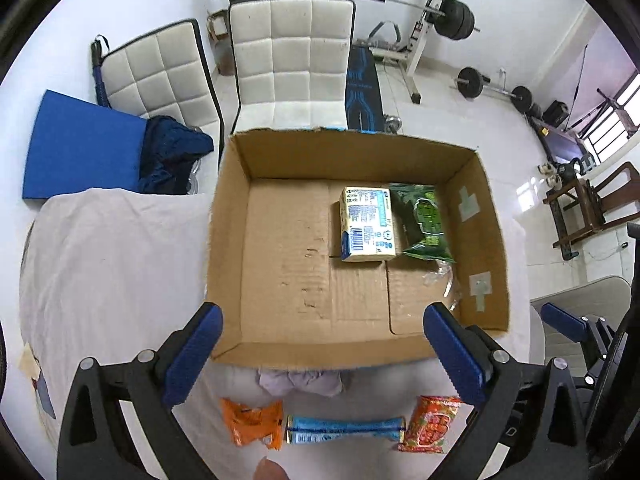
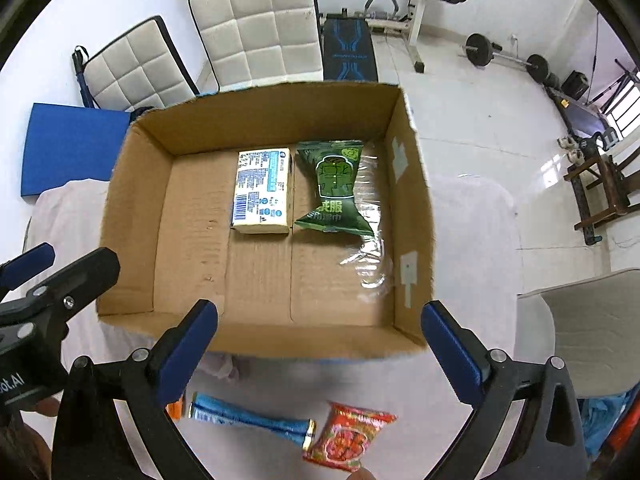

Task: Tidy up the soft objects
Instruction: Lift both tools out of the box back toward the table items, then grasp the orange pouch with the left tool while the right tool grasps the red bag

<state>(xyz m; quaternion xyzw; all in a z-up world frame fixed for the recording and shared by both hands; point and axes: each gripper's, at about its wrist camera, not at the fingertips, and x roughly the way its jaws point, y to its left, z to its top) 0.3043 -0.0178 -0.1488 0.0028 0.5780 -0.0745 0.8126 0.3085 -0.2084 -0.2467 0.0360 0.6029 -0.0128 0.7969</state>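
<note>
Listing by view. Left wrist view: the left claw (image 1: 322, 344) is held wide apart with nothing between its blue pads, above the near wall of an open brown cardboard box (image 1: 360, 354) set on a worktop draped in white cloth (image 1: 112, 248). Inside the box, at the far right, a pale yellow rectangular packet with blue print (image 1: 368, 224) lies just beside a green plastic pouch (image 1: 424, 220); clear crinkled wrap (image 1: 442, 280) lies nearer. In front of the box, an orange snack packet (image 1: 252, 420), a long blue wrapped stick (image 1: 344, 430) and a red snack packet (image 1: 430, 424) are laid in a row, with crumpled lilac cloth (image 1: 300, 382) at the box wall.

Right wrist view: the right claw (image 2: 320, 340) is likewise spread wide and empty over the near wall. Part of the left claw's body is seen at the left edge.
</note>
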